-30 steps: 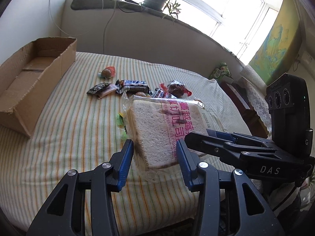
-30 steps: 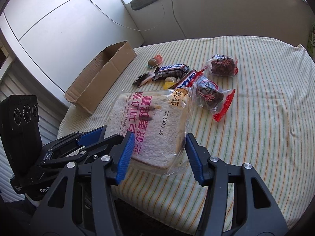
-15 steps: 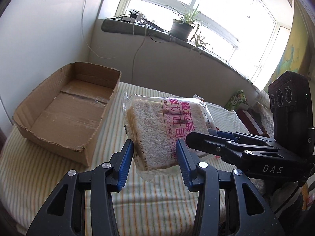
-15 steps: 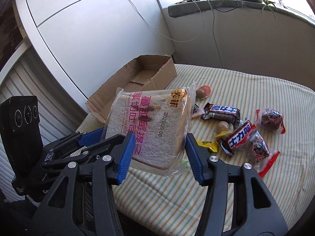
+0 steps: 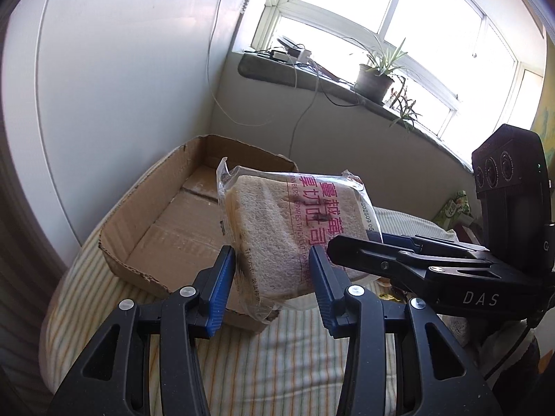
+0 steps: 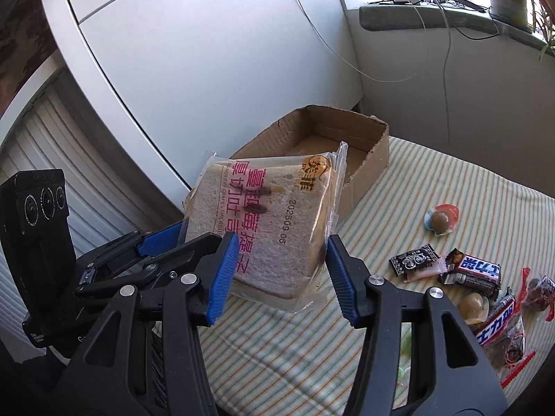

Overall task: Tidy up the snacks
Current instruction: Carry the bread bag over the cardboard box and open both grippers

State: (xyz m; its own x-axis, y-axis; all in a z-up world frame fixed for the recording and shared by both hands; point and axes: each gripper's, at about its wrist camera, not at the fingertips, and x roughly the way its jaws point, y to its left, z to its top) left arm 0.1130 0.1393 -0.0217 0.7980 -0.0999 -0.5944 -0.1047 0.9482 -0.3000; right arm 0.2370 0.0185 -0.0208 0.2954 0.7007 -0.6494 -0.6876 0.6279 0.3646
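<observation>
The step in hand is the transfer of the bread packet (image 5: 295, 228) to the cardboard box (image 5: 166, 228). The packet is clear of the striped surface (image 6: 433, 187), carried between both tools. The left hand-held gripper (image 5: 270, 277) is clamped across one lower corner of the packet, its blue pads pressing the film on either side. The right hand-held gripper (image 6: 281, 270) is clamped on the adjoining corner in the same manner. Each tool appears in the other's view, immediately beside the shared load.

The box lies ahead of and below both hand-held grippers, open side up, with nothing visible inside it. The packet overlaps the near box wall in both views; whether it is already above the box floor cannot be determined.

Next move, as a judgement: carry the packet forward over the box floor, lower it, then release both grips together so the soft slice does not twist.

Legible markings on the packet: pink Chinese characters, "CRANBERRY GRAPES THICK CUT", a round gold logo, and the code "202509 06".

To the right of the right hand-held gripper, small wrapped snacks (image 6: 468, 274) lie on the striped surface, including bars with blue-and-white lettering.
</observation>
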